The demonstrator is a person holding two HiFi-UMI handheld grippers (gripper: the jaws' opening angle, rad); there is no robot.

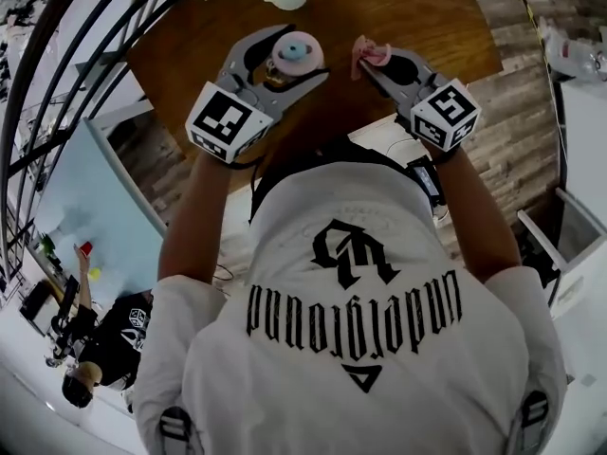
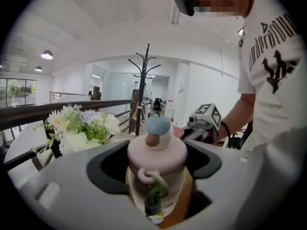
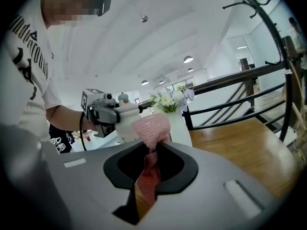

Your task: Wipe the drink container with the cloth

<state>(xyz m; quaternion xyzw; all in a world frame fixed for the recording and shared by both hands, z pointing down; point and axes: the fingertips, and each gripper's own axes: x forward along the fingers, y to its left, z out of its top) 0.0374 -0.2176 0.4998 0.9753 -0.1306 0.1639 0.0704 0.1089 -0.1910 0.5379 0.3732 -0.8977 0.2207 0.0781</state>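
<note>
Grey jaws of the right gripper [image 3: 151, 163] are pinched together on a pink mesh cloth [image 3: 152, 128], and its bunched free end stands up past the tips. The left gripper [image 2: 158, 176] has its jaws clamped on either side of a pale drink container with a pink lid and a blue knob [image 2: 157, 152], gripping the body just below the lid.

The container is upright, with its long axis vertical, and is held in the air above the brown wooden surface [image 1: 408, 17]. In the head view the two grippers are level, with their tips angled toward each other. The container lies to the left of the cloth, near it, with a narrow gap showing between them.

Contact looks like a matter of closing that gap sideways, probably by carrying the cloth left onto the container's wall or lid.

A bunch of white and pale flowers [image 2: 81, 126] sits farther out on the surface, clear of both grippers.
</note>
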